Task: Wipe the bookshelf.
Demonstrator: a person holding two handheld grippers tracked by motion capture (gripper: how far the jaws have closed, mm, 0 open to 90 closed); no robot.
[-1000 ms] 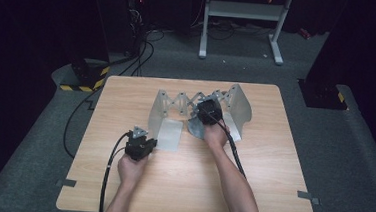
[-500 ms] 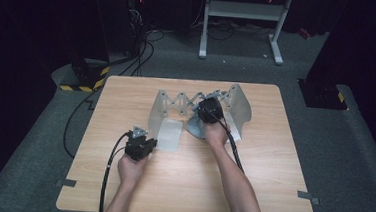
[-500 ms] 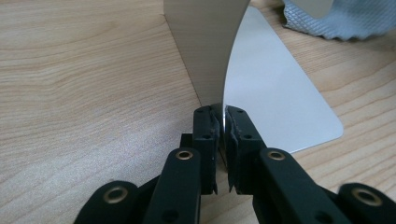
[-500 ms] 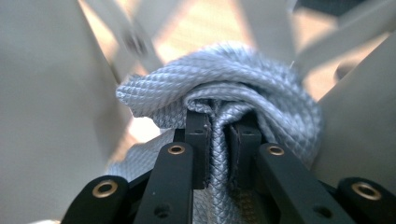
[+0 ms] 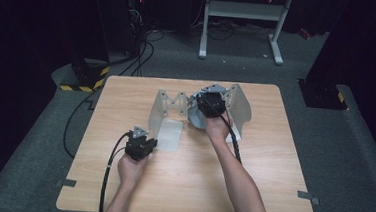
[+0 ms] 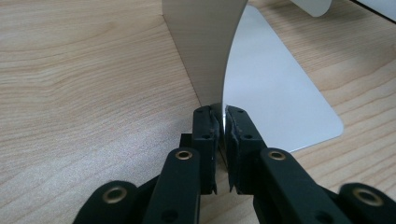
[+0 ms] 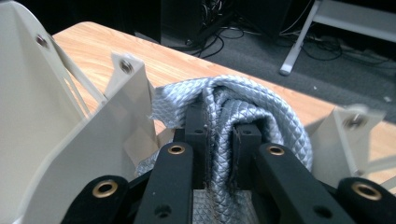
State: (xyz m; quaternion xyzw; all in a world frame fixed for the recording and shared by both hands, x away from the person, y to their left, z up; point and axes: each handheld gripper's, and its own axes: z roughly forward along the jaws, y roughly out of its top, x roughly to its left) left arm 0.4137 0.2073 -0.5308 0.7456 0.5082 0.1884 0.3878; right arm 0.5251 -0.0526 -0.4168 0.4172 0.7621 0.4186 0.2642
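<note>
Nearest the person's edge of the wooden worktop (image 5: 190, 186), the left gripper (image 5: 140, 145) is held low, and its jaws are clamped on the thin edge of a pale plastic panel (image 6: 205, 51). In the left gripper view that panel is seen standing upright between the pads, while a flat panel (image 6: 280, 98) joined to it lies on the wood just beyond. These panels belong to a folding board (image 5: 168, 109) whose hinged parts are spread across the middle of the worktop, some raised and some lying flat.

Farther back, the right gripper (image 5: 211, 105) is held above the centre of the folding board, between its raised side panels. Its jaws are closed on a bunched fold of grey quilted cloth (image 7: 243, 112), which is gathered in thick folds around and ahead of the pads. The rest of the cloth is seen hanging down to the board below the gripper.

Beyond the worktop, dark grey floor is crossed by black cables (image 5: 139, 57), and the feet of a white stand (image 5: 242, 19) are visible at the back.
</note>
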